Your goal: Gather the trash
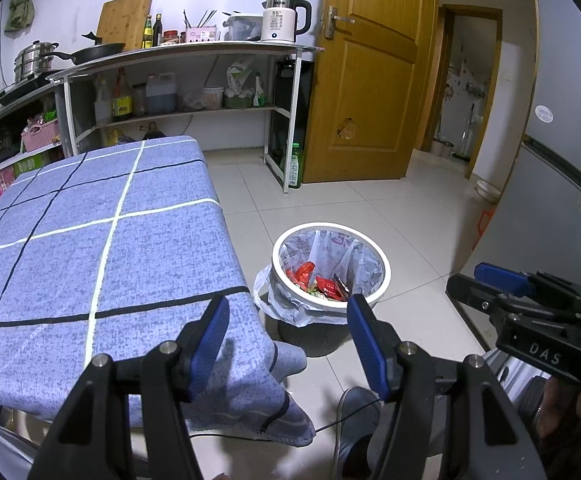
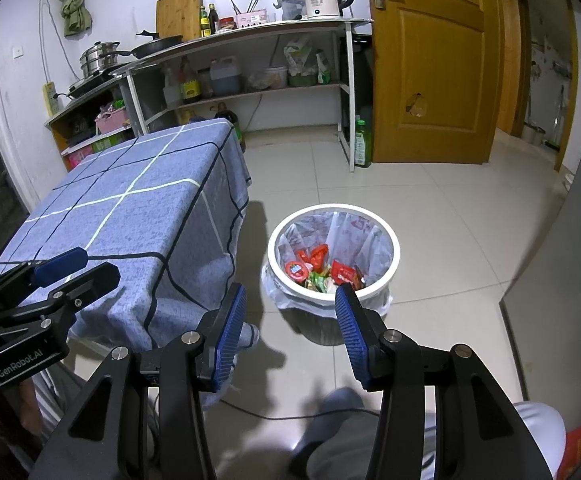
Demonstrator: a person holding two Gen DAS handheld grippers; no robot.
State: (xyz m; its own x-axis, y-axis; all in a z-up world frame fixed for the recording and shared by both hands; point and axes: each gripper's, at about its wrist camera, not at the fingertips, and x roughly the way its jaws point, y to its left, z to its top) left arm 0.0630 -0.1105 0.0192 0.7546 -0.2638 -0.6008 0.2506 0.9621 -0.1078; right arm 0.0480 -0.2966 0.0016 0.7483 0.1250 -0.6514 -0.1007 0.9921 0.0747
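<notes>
A white-rimmed trash bin [image 1: 386,276] [image 2: 396,254] with a plastic liner stands on the tiled floor beside the table. Red and green snack wrappers [image 1: 322,282] [image 2: 318,268] lie at its bottom. My left gripper [image 1: 288,310] is open with nothing between its blue pads. It hovers over the table's near corner, short of the bin, and also shows at the left of the right wrist view [image 2: 100,263]. My right gripper [image 2: 290,294] is open and empty too, held above the floor just in front of the bin. In the left wrist view it appears at the right edge [image 1: 464,277].
The table [image 1: 90,240] [image 2: 130,216] wears a blue checked cloth with a corner hanging down. A metal shelf rack [image 1: 194,46] holds a kettle and bottles at the back. A wooden door [image 1: 370,80], a green bottle [image 2: 362,142], a floor cable [image 2: 270,416] and a person's shoe [image 1: 354,420] are nearby.
</notes>
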